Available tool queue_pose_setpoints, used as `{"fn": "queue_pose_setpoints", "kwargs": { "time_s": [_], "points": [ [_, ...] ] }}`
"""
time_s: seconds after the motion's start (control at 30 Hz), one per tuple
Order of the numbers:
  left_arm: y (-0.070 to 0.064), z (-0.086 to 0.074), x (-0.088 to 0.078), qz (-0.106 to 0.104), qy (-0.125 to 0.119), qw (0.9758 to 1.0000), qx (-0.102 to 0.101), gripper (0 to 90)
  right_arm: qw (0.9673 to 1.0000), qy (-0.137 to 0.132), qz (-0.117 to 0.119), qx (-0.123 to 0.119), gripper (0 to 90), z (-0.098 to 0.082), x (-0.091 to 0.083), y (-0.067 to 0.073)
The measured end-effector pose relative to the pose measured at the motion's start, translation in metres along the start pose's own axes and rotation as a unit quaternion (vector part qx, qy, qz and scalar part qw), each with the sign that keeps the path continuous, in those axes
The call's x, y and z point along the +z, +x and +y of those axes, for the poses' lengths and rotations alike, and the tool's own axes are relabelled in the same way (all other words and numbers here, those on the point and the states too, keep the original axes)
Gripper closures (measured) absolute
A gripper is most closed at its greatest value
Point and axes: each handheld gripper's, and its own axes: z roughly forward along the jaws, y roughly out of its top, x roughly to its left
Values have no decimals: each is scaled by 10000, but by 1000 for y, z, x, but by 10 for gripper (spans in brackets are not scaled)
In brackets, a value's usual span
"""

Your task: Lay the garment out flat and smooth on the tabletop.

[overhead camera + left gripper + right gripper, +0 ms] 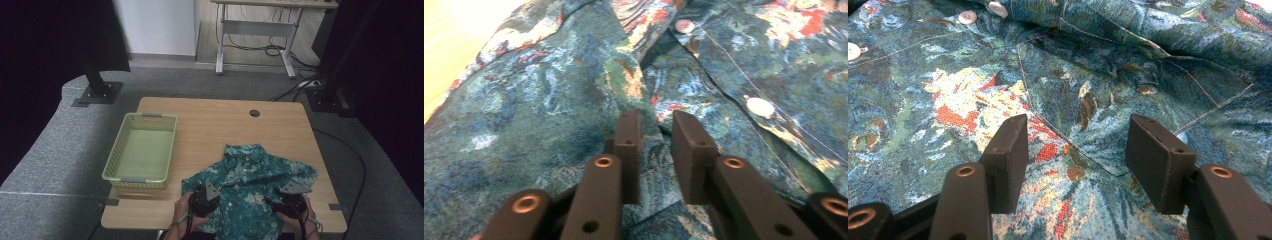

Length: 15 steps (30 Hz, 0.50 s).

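While both grippers sit at the near edge of the wooden table [210, 125], a teal floral shirt [250, 172] lies crumpled across the table's near right part, roughly at five o'clock from the table's middle, with its hem hanging over the near edge between the person's hands. The left gripper [205, 196] rests on the shirt's near left part, at about seven o'clock from the shirt's middle, gripped by the person's left hand [186, 212]. In the left gripper view, the left gripper [658, 145] has its black jaws drawn close, with a narrow gap between them and a raised fold of the patterned cloth running into that gap; whether the pads actually press that fold cannot be told. Two pale buttons [760, 106] lie at about two o'clock from those jaws, along the shirt's placket.

The right gripper [291, 199] sits on the shirt's near right part, at about five o'clock from the shirt's middle. In the right gripper view, the right gripper [1077, 150] has its jaws standing well apart over flat cloth, beside a stitched pocket seam, with nothing pinched between them.

A pale green plastic basket [116, 155] stands on the table's left side, at nine o'clock from the shirt and apart from it.
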Motion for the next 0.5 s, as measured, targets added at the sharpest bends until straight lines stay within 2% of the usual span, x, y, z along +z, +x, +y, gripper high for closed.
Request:
{"fn": "queue_pose_setpoints", "kwargs": {
  "time_s": [0.07, 0.2, 0.33, 0.5],
  "points": [
    [1, -1, 0, -91, -36, 10000, -12, 780, 10000, -1, 3, -3, 414, 0, 0, 0],
    [6, -3, 0, -257, -73, 9994, -209, 802, 10000, 0, 6, 0, 414, 0, 0, 0],
    [12, -4, -1, -356, -68, 9986, -385, 879, 10000, 0, 9, 0, 414, 0, 0, -1],
    [11, -4, -2, -400, -87, 9987, -313, 900, 10000, 8, -20, 26, 414, -2, -2, -3]
  ]
}}
